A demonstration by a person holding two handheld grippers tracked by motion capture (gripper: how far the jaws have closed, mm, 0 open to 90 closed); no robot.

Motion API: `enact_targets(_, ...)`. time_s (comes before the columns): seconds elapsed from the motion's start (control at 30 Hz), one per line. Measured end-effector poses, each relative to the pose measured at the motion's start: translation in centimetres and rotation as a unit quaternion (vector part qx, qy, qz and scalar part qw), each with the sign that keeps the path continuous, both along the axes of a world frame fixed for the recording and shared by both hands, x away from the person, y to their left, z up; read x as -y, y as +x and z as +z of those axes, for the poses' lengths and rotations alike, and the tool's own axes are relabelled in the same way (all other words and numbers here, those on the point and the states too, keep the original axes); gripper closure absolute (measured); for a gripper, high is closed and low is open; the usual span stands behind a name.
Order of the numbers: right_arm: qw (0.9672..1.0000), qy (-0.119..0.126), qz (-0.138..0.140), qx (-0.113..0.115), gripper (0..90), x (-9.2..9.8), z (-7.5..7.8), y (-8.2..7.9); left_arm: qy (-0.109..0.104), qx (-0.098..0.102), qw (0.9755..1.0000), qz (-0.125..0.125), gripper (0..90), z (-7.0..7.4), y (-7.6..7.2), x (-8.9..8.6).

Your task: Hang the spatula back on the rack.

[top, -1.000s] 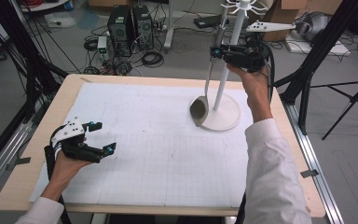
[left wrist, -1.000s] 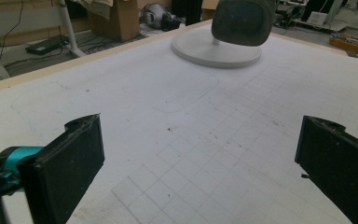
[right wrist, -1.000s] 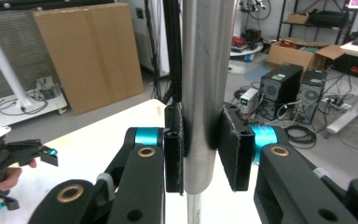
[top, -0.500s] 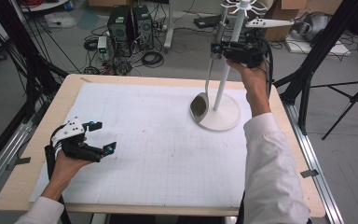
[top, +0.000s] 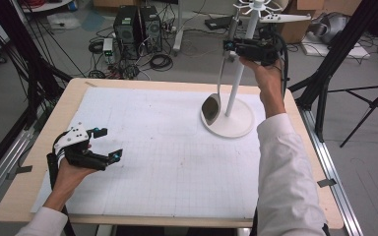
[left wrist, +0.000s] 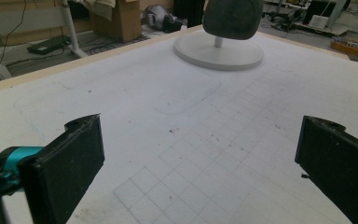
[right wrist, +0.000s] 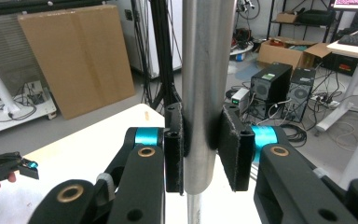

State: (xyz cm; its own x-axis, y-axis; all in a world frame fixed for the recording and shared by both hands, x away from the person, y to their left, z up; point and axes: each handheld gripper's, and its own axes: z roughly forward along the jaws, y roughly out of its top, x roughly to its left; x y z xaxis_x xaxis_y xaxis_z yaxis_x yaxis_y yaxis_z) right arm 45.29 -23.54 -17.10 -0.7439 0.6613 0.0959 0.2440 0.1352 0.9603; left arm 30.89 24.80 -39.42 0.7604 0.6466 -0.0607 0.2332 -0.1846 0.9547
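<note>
the right gripper (top: 232,46) is clamped on the metal handle of a ladle (top: 219,81), raised high beside the white stand (top: 236,73). in the right gripper view its pads (right wrist: 175,149) press the shiny handle (right wrist: 204,93) from both sides, so the grip looks firm. below the gripper the ladle hangs nearly straight down, its dark bowl (top: 210,108) just above the stand's round base (top: 236,127); whether the bowl touches the base is hard to tell from the high view. above the gripper sits the stand's spoked top (top: 252,7), and the handle's upper end is near it, though it is not clear whether it is hooked there or free.

the left gripper (top: 103,143) rests low over the gridded sheet (top: 167,172), well away from the stand, its jaws spread wide with nothing between them. ahead of it, in the left gripper view, the ladle bowl (left wrist: 233,18) hangs over the base (left wrist: 219,51).

as a judgement: the grasp is made and the ladle is lifted; what remains is either hanging it on the top or carrying it clear of the stand.
</note>
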Motion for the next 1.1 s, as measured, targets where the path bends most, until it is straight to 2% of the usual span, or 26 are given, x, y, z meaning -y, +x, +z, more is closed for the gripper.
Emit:
enact_targets(0.23,1.0000,-0.004,-0.002,-0.003,73.2,0.1,-0.2,0.3,-0.002,-0.001,1.0000,0.001,1.7,0.0,0.0,-0.1)
enact_targets(0.4,1.0000,0.006,-0.004,-0.004,73.2,0.3,-0.2,0.3,-0.002,-0.002,1.0000,0.000,1.7,0.0,0.0,0.0)
enact_targets(1.1,0.9997,0.010,-0.019,-0.009,73.0,1.8,-0.5,1.0,0.001,-0.003,1.0000,0.000,1.7,0.0,0.0,0.0)
